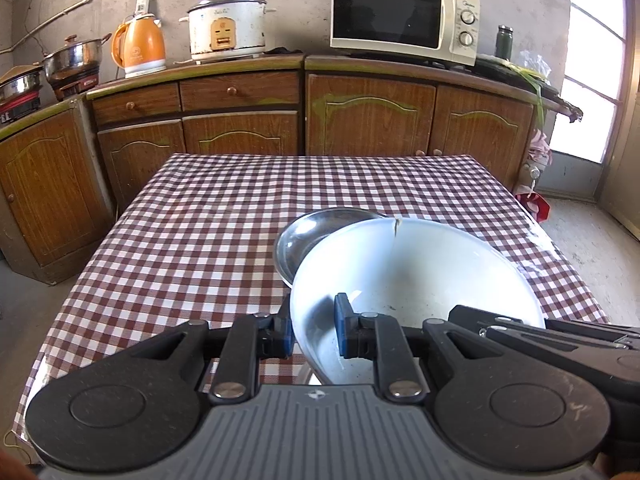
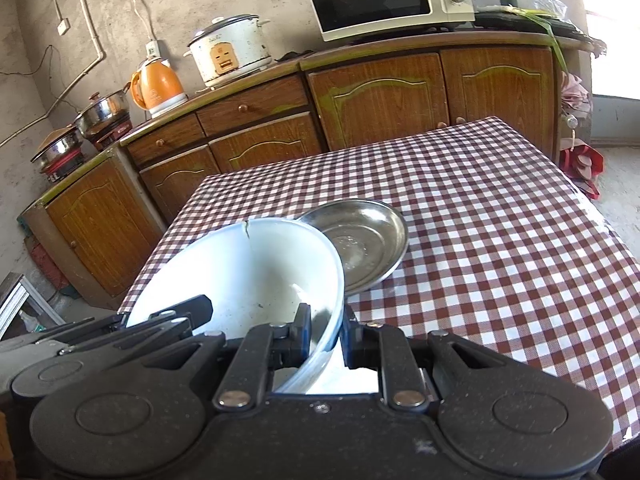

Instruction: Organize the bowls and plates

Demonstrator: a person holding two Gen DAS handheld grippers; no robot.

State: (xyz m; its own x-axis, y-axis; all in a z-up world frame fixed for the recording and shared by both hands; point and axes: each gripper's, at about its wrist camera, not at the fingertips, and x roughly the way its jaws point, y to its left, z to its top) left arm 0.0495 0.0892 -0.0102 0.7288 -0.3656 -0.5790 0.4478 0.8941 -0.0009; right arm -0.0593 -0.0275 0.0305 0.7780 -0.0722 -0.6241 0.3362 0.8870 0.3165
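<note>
A large white bowl [image 1: 416, 272] with a crack in its far rim hangs over the checked table, held from both sides. My left gripper [image 1: 314, 330] is shut on the bowl's left rim, one blue pad inside and one outside. My right gripper [image 2: 326, 334] is shut on the white bowl [image 2: 248, 268] at its right rim. Each view shows the other gripper clamped on the opposite edge. Just beyond the bowl a shallow steel plate [image 1: 312, 232] lies on the cloth; the bowl hides its near part. In the right wrist view the steel plate [image 2: 360, 240] sits to the bowl's right.
The table [image 1: 208, 216] wears a red-and-white checked cloth. Behind it runs a wooden cabinet counter [image 1: 240, 80] with a microwave [image 1: 404, 16], a rice cooker [image 1: 226, 26], an orange kettle [image 1: 140, 46] and steel pots [image 1: 74, 56]. A bright doorway opens at the right.
</note>
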